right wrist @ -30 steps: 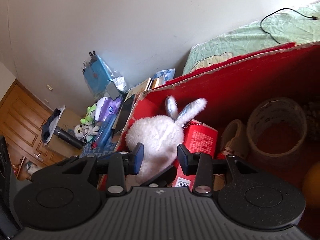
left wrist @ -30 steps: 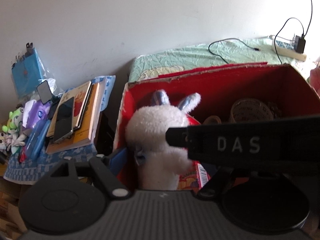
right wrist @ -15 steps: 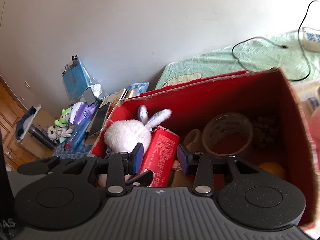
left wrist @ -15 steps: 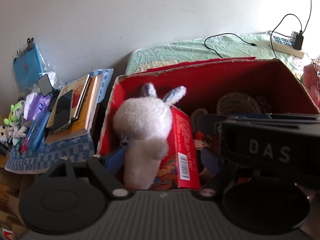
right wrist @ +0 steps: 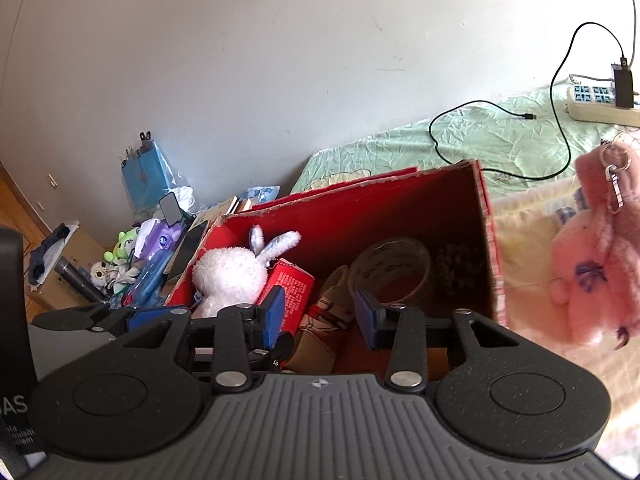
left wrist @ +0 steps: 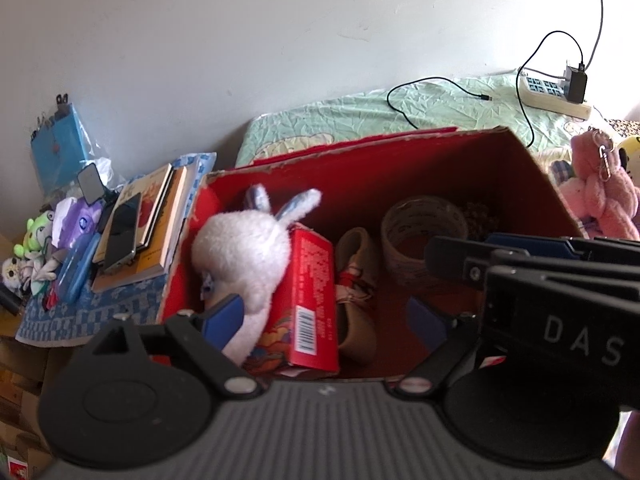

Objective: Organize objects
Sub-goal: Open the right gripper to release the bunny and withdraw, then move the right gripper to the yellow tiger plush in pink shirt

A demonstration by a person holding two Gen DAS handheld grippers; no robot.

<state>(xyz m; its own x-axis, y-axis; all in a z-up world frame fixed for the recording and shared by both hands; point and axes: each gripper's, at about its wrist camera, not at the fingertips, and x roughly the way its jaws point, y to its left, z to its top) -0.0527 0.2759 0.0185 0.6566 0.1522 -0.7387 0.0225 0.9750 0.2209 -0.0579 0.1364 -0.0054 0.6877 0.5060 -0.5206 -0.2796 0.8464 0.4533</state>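
Both tools, left tool (left wrist: 324, 316) and right tool (right wrist: 320, 314), gape empty over red box (right wrist: 486, 216); pink plush toy (right wrist: 592, 264) on bed looks soft, light, pinch its body.

The left tool (left wrist: 326, 318) has a dark grey ribbed housing flanked by two round black discs, from which black angled links with silver pivot screws carry two fingers faced with blue pads (left wrist: 224, 318). The right tool (right wrist: 320, 312) is built the same: ribbed grey body with a small crosshair mark at its front edge, speckled black discs, silver screws and blue finger pads (right wrist: 274, 312). Seen from the left wrist, the right tool's black side bears the white letters "DAS".
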